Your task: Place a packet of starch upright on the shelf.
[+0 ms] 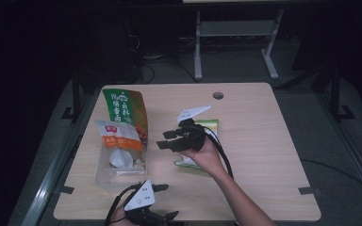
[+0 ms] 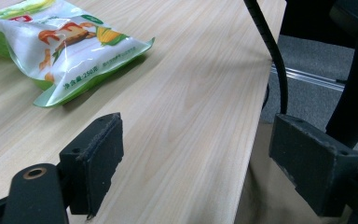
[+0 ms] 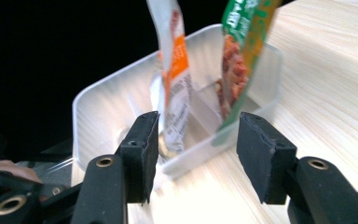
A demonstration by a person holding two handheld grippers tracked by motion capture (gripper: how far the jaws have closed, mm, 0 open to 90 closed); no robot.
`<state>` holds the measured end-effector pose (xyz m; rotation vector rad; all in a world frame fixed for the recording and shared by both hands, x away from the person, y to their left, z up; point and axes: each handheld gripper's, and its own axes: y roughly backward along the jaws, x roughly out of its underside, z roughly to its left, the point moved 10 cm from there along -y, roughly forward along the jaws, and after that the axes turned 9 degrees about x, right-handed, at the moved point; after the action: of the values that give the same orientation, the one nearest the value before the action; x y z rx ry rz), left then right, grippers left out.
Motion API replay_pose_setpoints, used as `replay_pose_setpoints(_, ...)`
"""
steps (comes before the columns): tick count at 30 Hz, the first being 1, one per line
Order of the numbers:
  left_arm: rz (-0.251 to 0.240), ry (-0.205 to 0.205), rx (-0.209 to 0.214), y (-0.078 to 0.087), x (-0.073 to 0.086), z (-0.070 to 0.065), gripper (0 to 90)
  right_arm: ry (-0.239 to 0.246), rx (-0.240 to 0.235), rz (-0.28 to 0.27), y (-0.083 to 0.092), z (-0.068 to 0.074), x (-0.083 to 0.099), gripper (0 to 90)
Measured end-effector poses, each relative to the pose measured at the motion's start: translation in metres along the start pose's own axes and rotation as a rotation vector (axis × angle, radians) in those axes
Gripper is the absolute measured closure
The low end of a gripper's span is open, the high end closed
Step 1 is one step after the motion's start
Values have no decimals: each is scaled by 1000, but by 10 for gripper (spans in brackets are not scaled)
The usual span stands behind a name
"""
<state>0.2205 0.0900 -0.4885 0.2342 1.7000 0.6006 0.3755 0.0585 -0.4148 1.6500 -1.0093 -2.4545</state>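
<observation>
A clear plastic bin [image 1: 104,175] stands at the table's left with two pouches upright in it: a green and orange one [image 1: 125,110] and a white and orange one [image 1: 118,135]. My right gripper [image 1: 166,140] is open just right of the bin, its jaws pointing at it with nothing between them. In the right gripper view the bin [image 3: 102,107], the white pouch [image 3: 175,70] and the green pouch [image 3: 242,46] lie beyond my right gripper [image 3: 196,154]. A green and white corn pouch [image 1: 210,126] lies flat under the right hand. My left gripper [image 1: 167,201] rests open at the front edge.
The wooden table [image 1: 264,141] has a round cable hole [image 1: 218,95] near its back edge. In the left gripper view the corn pouch [image 2: 60,46] lies ahead on the left, a black cable [image 2: 270,46] hangs at the table's edge, and my left gripper [image 2: 200,163] frames bare wood.
</observation>
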Motion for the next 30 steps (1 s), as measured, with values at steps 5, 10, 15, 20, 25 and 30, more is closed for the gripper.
replay_pose_setpoints(5,5,-4,-1,0,0,1,173,-15,39,10,11,-15,9,467)
replay_pose_setpoints(10,0,-8,1,-1,0,0,173,-25,91,32,20,-32,21,451)
replay_pose_setpoints(15,-3,-2,3,-1,-1,0,174,-46,130,49,31,-48,31,441)
replay_pose_setpoints(20,-2,-3,5,-2,-1,-1,173,-67,160,46,39,-59,37,437)
replay_pose_setpoints(25,-1,1,6,-2,-1,-1,174,-100,183,51,46,-72,45,432)
replay_pose_setpoints(30,-2,1,3,-2,-1,0,173,-125,213,66,51,-87,56,420)
